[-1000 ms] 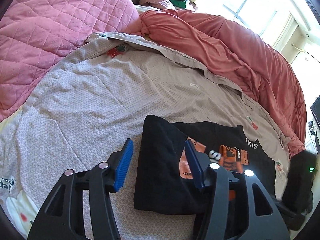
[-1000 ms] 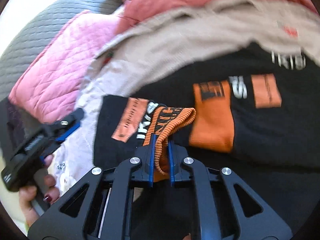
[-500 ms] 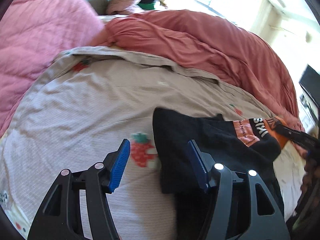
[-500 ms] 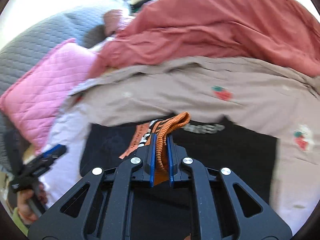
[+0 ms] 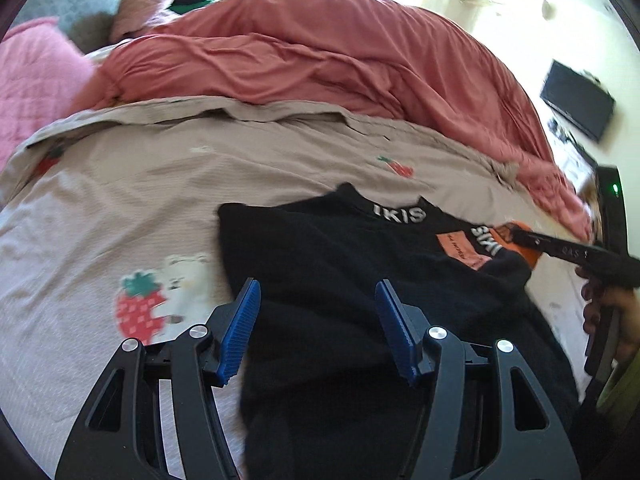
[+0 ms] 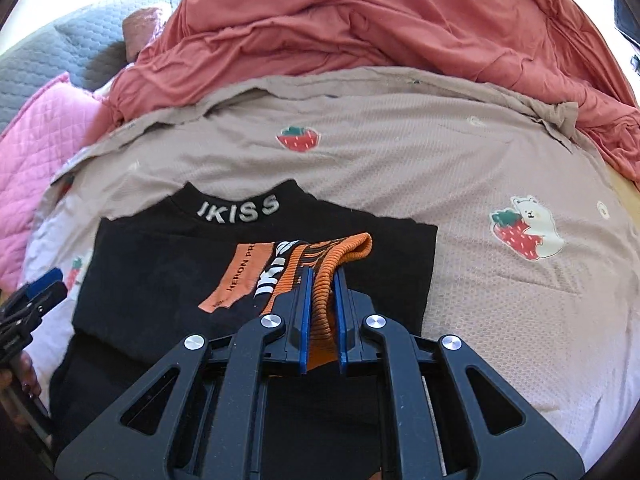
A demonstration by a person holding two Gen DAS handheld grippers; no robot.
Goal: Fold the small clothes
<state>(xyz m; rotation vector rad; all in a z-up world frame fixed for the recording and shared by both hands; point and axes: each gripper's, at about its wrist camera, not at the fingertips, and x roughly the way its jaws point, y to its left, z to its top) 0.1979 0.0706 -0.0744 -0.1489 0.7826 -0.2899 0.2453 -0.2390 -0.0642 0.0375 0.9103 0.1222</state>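
That black top (image 6: pixel 160 280) is soft and floppy, so the right gripper (image 6: pixel 320 304) is pinching its ribbed orange cuff (image 6: pixel 320 276) while the left gripper (image 5: pixel 316 320) hovers with jaws spread, holding nothing.

sweater (image 6: pixel 160 288) on bedspread (image 6: pixel 400 168), duvet (image 6: pixel 380 16) behind

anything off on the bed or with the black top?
Nothing damaged or spilled. The black top lies mid-fold on the strawberry-print sheet, its orange ribbed cuff pinched in the right claw. The left claw is open above the top, gripping nothing.
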